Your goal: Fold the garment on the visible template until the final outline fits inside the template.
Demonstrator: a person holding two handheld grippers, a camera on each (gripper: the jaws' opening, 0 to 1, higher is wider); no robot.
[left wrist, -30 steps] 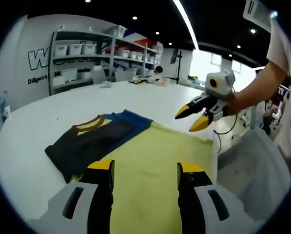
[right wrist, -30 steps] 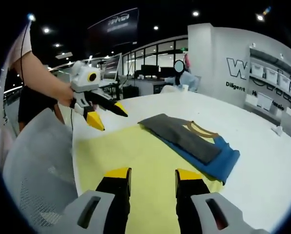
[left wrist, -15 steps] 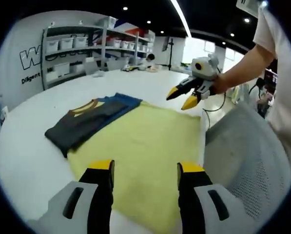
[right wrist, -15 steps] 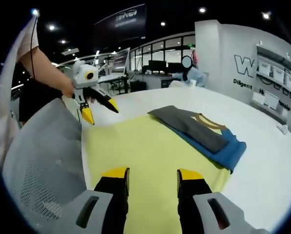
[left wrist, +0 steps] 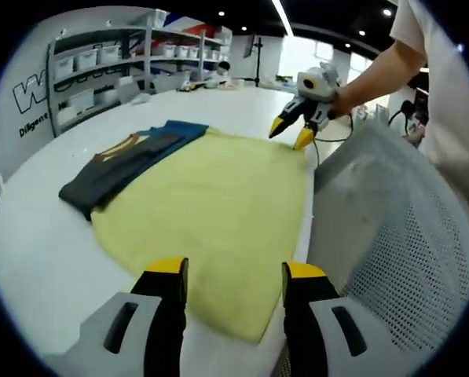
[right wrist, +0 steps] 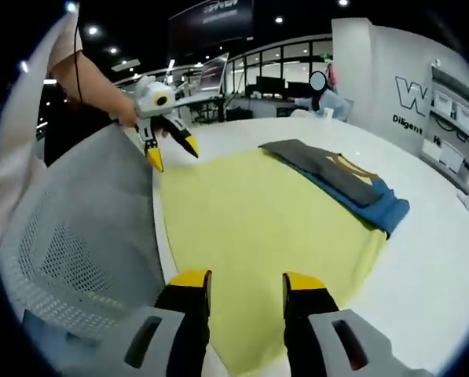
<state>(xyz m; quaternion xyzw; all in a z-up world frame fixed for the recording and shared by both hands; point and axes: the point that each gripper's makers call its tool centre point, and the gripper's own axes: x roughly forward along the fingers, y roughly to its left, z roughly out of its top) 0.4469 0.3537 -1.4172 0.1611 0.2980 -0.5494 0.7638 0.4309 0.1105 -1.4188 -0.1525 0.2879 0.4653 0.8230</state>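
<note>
A folded garment (left wrist: pixel 124 161), dark grey over blue with a tan collar, lies along the far edge of the yellow template mat (left wrist: pixel 210 188) and partly off it onto the white table. The right gripper view has the garment (right wrist: pixel 336 173) on the far right of the mat (right wrist: pixel 258 220). My left gripper (left wrist: pixel 234 275) hangs open over the mat's near edge with nothing between its jaws. My right gripper (right wrist: pixel 246 281) is likewise open and holds nothing. Each shows in the other's view, held above a mat corner: the right gripper (left wrist: pixel 289 135), the left gripper (right wrist: pixel 174 155).
A grey mesh chair back (left wrist: pixel 383 236) stands against the table's near edge, also the chair back (right wrist: pixel 69 236). The white table (left wrist: pixel 38 251) stretches away past the garment. Shelves with bins (left wrist: pixel 100 63) line the far wall. A person's arm (left wrist: pixel 375 71) holds the right gripper.
Both views have drawn back toward the table's near edge, so more of the mat and chair shows. The garment lies as before. Both grippers stay open.
</note>
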